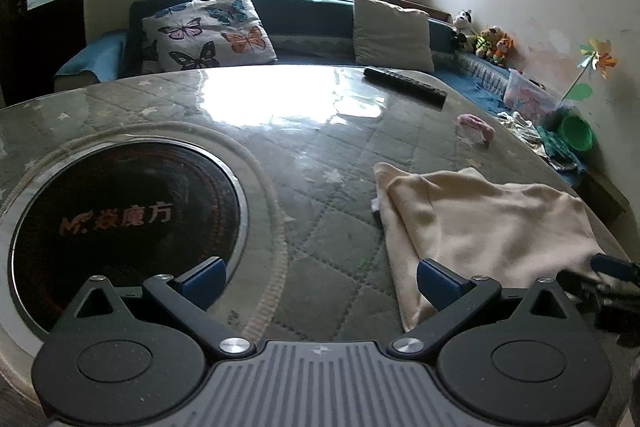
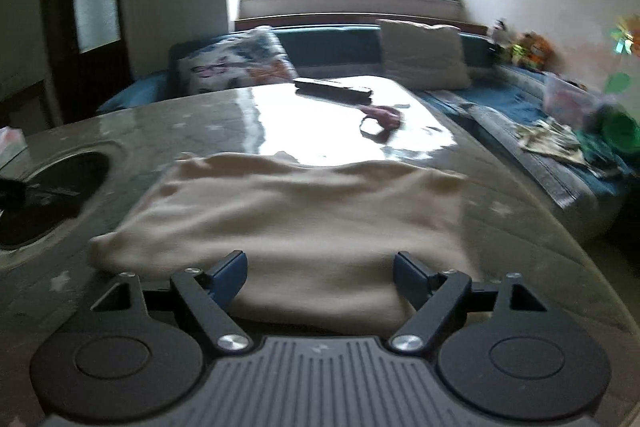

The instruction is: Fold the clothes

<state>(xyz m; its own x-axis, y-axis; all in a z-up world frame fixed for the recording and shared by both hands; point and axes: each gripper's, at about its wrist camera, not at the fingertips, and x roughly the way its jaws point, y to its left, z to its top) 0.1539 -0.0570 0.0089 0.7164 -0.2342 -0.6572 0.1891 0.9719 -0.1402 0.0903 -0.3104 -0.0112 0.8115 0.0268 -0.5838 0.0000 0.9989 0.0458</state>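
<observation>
Right wrist view shows the right gripper (image 2: 320, 281) wide open and empty at the near edge of the cream garment (image 2: 304, 211) lying on the table (image 2: 520, 227); the left gripper (image 1: 320, 283), equally open and empty, should likely pinch its own corner so both lift evenly.

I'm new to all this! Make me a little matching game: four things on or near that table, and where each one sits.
Things:
1. cream garment
2. remote control
3. butterfly pillow
4. round black hob

Places:
A. on the sofa
B. set into the tabletop
C. far end of the table
D. on the table in front of the right tongs

Pairs: 1-D, 2-C, 3-A, 4-B
</observation>
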